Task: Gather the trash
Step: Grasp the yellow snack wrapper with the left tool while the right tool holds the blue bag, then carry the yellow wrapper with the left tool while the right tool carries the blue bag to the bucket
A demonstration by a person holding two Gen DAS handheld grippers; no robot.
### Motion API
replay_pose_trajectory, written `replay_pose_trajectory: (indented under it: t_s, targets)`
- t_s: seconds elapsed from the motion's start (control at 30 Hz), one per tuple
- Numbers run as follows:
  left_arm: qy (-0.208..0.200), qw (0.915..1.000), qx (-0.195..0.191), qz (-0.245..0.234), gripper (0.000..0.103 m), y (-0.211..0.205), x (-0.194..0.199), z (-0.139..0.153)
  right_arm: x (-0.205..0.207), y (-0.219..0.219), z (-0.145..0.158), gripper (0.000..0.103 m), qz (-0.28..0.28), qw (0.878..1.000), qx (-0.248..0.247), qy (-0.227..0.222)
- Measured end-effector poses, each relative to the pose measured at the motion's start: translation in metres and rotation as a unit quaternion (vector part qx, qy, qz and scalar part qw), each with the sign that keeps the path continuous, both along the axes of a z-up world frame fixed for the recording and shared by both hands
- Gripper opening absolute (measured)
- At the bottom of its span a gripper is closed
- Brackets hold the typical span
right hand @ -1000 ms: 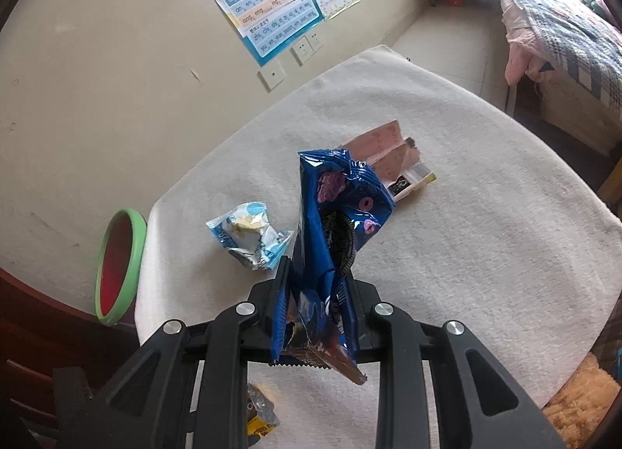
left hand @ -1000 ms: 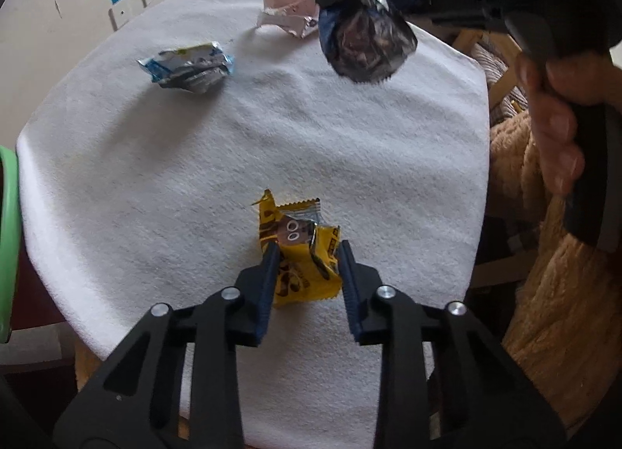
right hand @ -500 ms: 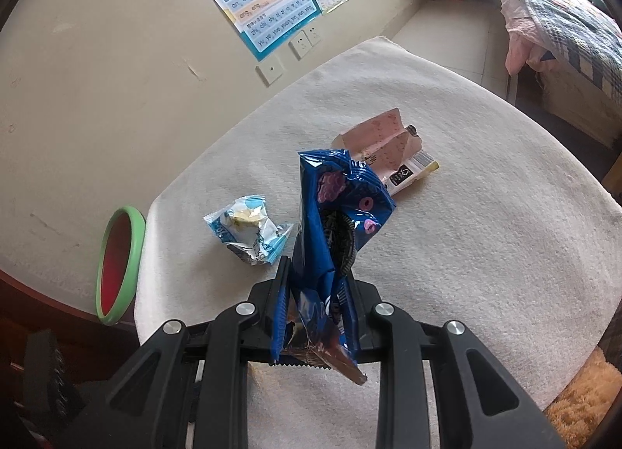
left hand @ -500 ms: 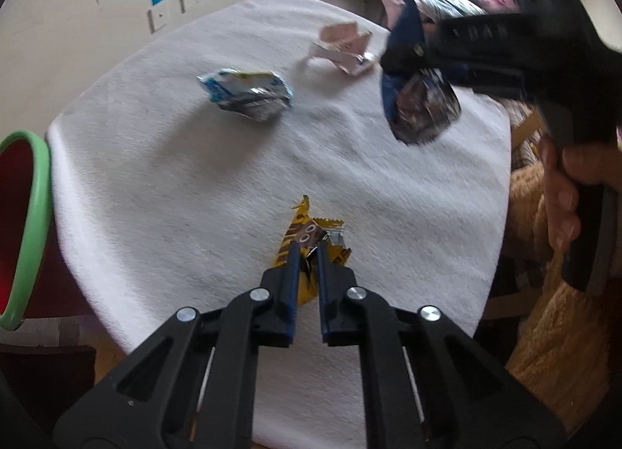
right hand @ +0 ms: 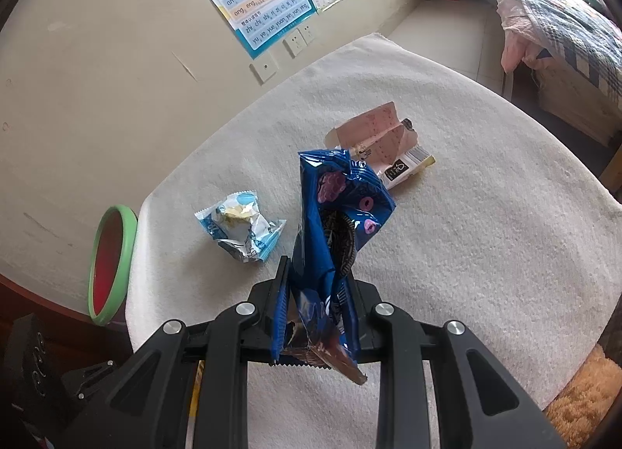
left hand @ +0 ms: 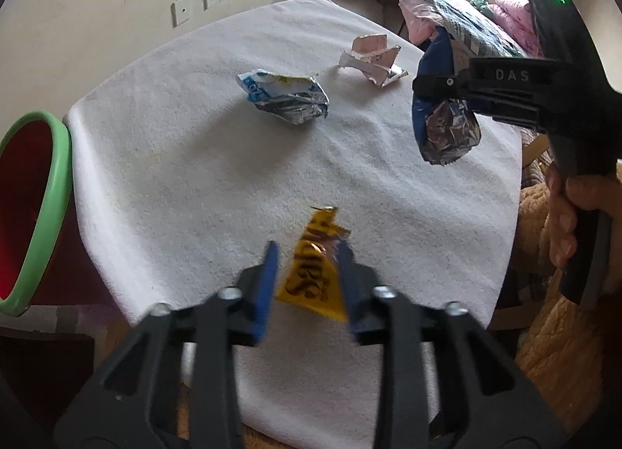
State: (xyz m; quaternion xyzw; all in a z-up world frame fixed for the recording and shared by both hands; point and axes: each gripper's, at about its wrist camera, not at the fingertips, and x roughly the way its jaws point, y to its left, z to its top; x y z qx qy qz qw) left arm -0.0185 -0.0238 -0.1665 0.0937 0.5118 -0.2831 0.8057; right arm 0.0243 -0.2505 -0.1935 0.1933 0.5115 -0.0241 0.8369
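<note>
Since a moment ago the left gripper (left hand: 309, 285) has swung toward the green-rimmed bin (left hand: 42, 212), which now shows far more of its red inside at the left, and its jaws, which had been pinched on the yellow wrapper (left hand: 313, 278), are opening. The wrapper sits between them, against the right one and clear of the left; motion blur hides whether it is still caught or already slipping loose over the bench (left hand: 186, 161). The right gripper (right hand: 317, 317) has not moved, its jaws fully closed on the blue cookie packet (right hand: 334, 215), held clear of the bench, probably waiting its turn at the bin. Ahead of the jaws lie a light-blue wrapper (left hand: 283, 97) and, farther off, a pink carton (left hand: 371, 60), both untouched. The bin's bottom is cut off.
</note>
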Motion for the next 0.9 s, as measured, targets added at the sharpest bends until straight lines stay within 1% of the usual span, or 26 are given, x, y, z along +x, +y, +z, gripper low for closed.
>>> replay_pose_trajectory:
  t_s: [0.13,0.27,0.3,0.33,0.37,0.4,0.5,0.67,0.73,0.9]
  targets:
    - [0.010,0.9998,0.006,-0.016,0.043,-0.007,-0.003,-0.007,-0.001,-0.001,-0.002,0.025,-0.002,1.000,-0.001,0.003]
    - [0.017,0.9990,0.020,-0.036,0.043,-0.015,-0.008,-0.016,-0.001,-0.002,-0.003,0.025,-0.004,1.000,-0.001,0.003]
    - [0.022,0.9987,0.025,-0.040,0.041,-0.016,-0.009,-0.019,-0.001,-0.002,-0.003,0.025,-0.004,1.000,-0.001,0.002]
    - [0.028,0.9983,0.027,-0.043,0.036,-0.017,-0.009,-0.021,-0.002,-0.002,-0.003,0.025,-0.004,1.000,0.000,0.001]
    - [0.029,0.9982,0.028,-0.045,0.022,-0.017,-0.010,-0.022,-0.002,-0.002,-0.002,0.025,-0.004,1.000,0.001,-0.001]
    - [0.028,0.9982,0.026,-0.046,0.020,-0.017,-0.011,-0.022,-0.002,-0.001,-0.002,0.025,-0.003,1.000,0.002,-0.002]
    - [0.006,0.9987,0.022,-0.046,0.009,-0.017,-0.011,-0.011,-0.001,0.001,-0.001,0.025,0.002,1.000,-0.001,-0.004]
    - [-0.042,0.9985,0.019,-0.032,0.008,-0.013,-0.010,0.012,-0.002,0.002,0.003,0.025,0.005,1.000,-0.007,-0.014]
    - [-0.063,0.9976,0.012,-0.025,0.008,-0.011,-0.008,0.027,-0.004,0.003,0.003,0.025,0.005,1.000,-0.010,-0.013]
    - [-0.098,0.9952,-0.008,0.003,0.008,0.000,-0.003,0.056,-0.006,0.008,0.005,0.025,0.011,1.000,-0.018,-0.009]
